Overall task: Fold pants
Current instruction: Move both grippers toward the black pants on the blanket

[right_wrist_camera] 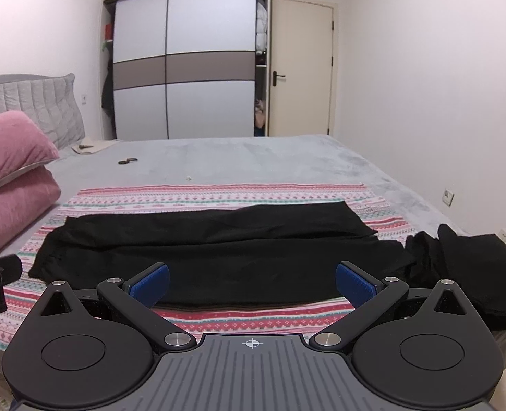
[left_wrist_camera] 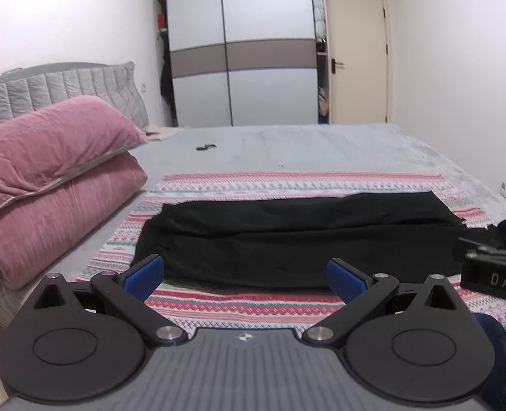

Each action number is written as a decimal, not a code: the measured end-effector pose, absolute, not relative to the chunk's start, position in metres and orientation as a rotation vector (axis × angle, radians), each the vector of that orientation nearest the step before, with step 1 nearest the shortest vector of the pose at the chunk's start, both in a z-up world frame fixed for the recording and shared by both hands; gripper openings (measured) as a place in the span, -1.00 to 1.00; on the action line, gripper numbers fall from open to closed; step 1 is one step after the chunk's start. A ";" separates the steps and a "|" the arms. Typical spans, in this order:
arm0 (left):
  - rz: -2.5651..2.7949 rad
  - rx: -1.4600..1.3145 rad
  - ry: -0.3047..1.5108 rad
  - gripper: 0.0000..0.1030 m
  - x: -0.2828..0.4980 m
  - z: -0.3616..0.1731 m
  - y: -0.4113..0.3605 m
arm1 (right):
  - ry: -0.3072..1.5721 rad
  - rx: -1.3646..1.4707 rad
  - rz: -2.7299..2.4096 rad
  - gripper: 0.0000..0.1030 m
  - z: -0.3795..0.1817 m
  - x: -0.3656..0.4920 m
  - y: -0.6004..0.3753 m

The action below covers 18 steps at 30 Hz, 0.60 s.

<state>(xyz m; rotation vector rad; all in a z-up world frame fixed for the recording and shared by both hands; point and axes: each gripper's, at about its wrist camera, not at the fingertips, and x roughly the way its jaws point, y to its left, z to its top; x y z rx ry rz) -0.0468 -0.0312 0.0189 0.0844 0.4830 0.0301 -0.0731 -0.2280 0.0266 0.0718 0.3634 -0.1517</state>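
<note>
We hold both grippers above the near edge of the bed [left_wrist_camera: 321, 144], each angled slightly downward toward the work area. The left gripper [left_wrist_camera: 246, 275] has its jaws spread wide, nothing between its blue pads [left_wrist_camera: 143, 275]. The right gripper [right_wrist_camera: 251, 282] stands equally wide, its pads [right_wrist_camera: 356, 282] clear of the fabric. In the left wrist view the right gripper's body juts in from the right edge, beside ours.

The black pants [right_wrist_camera: 212, 250] lie flat and lengthwise across a striped patterned cloth [right_wrist_camera: 218, 193] spread on the grey bed, one leg folded over the other. We see a second black garment [right_wrist_camera: 476, 274] bunched just right of the pants. A folded pink quilt [left_wrist_camera: 47, 185] sits at the left.
</note>
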 end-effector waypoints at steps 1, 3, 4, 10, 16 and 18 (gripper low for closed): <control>0.025 0.083 0.494 1.00 -0.046 0.019 -0.032 | 0.366 0.078 -0.153 1.00 0.027 -0.072 -0.230; 0.019 0.064 0.511 1.00 -0.041 0.020 -0.031 | 0.373 0.090 -0.154 1.00 0.026 -0.071 -0.233; 0.019 0.057 0.515 1.00 -0.038 0.021 -0.031 | 0.376 0.094 -0.154 1.00 0.026 -0.069 -0.234; -0.027 0.008 0.564 1.00 -0.002 0.011 -0.029 | 0.390 0.074 -0.177 1.00 0.020 -0.057 -0.240; -0.052 -0.136 0.649 1.00 0.053 -0.008 -0.007 | 0.431 0.097 -0.230 1.00 -0.001 -0.025 -0.263; -0.047 -0.231 0.652 1.00 0.068 -0.012 0.007 | 0.458 0.110 -0.247 1.00 -0.011 -0.011 -0.271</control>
